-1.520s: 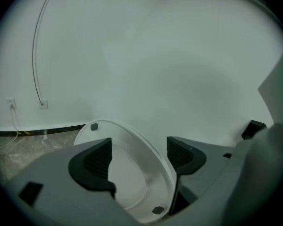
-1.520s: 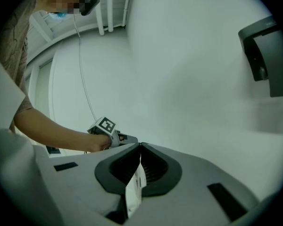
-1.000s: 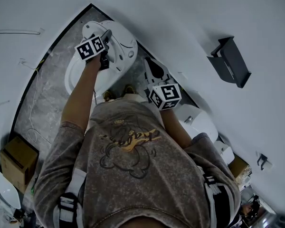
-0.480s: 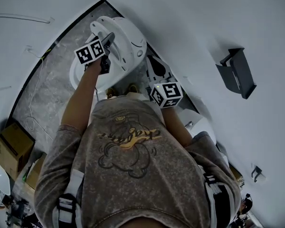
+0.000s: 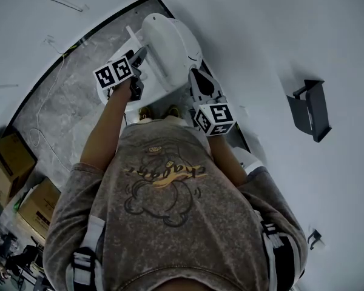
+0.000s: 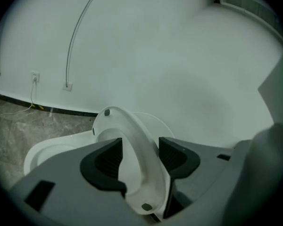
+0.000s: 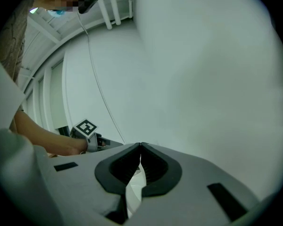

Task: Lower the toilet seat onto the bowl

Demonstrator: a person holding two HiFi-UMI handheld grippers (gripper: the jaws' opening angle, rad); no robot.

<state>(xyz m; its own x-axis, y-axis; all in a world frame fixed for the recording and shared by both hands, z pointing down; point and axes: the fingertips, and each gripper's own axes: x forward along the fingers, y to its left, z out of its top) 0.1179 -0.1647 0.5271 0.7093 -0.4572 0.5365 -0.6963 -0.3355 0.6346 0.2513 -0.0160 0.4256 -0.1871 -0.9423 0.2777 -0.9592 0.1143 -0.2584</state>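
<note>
Left claw (image 6: 140, 155) closing around upright toilet seat (image 6: 132, 126), not yet clamped; bowl (image 6: 52, 145) at nine o'clock. Right claw (image 7: 140, 147) together, empty. Lowering outstanding.

Head view steeply down; left gripper view close; both show toilet seat (image 6: 140, 166)

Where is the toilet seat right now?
In the left gripper view the toilet seat stands raised between the closing jaws of the left gripper, above the bowl at lower left.
</note>
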